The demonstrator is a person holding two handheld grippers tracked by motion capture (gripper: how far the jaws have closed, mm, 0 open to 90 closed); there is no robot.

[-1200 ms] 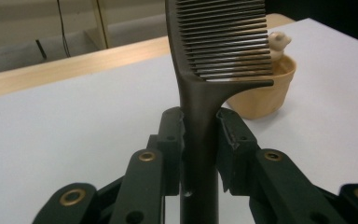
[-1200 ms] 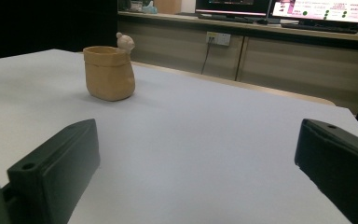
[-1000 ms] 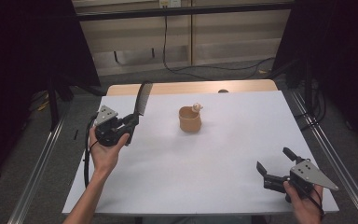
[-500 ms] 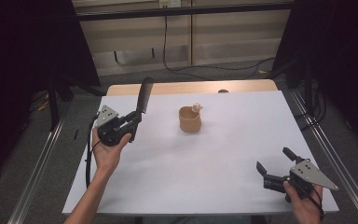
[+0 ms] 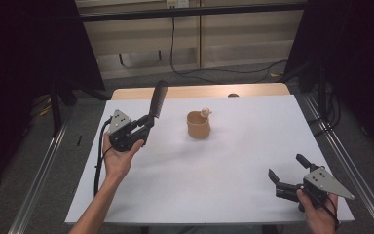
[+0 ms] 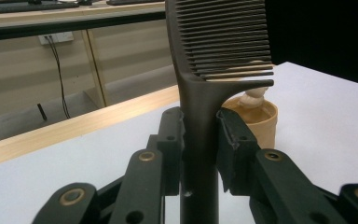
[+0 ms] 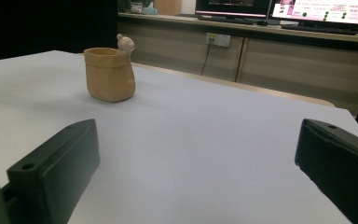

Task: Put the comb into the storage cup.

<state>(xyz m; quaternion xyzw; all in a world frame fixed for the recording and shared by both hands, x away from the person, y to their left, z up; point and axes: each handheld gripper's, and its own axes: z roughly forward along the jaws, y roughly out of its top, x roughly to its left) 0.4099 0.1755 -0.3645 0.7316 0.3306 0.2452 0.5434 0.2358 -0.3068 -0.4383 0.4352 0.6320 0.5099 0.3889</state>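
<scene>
Two black jaws of the left gripper (image 6: 200, 140) clamp a slim, fine-toothed comb (image 6: 214, 70); right gripper (image 5: 286, 171) gapes wide.

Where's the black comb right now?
In the high view the comb stands up at the table's left, clamped by its handle in the left tool, left of the tan cup.

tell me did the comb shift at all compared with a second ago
Yes, slightly: the black comb, clamped in the left gripper, has edged right, toward the tan cup.

I can't see the black plastic comb's (image 6: 219, 56) tip, cut off above the tan cup (image 6: 260, 122).
</scene>
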